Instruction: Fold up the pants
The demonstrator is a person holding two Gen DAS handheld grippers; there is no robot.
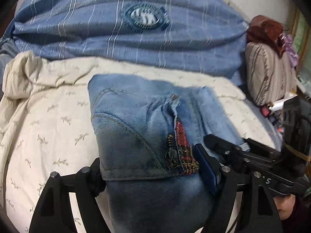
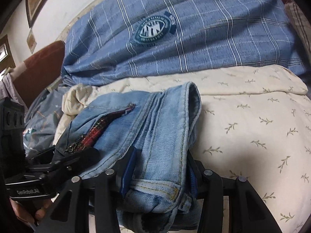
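The pants (image 1: 136,120) are light blue, faded jeans, folded into a thick bundle on the cream, leaf-printed bed (image 1: 48,120). The fly gapes, showing a brass zipper (image 1: 172,153) and red plaid lining, and a stitched hem (image 2: 186,104) lies on top.

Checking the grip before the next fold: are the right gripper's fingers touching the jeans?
Touching. The right wrist view shows the jeans bunched between the right gripper, both blue fingers pressed against the denim.
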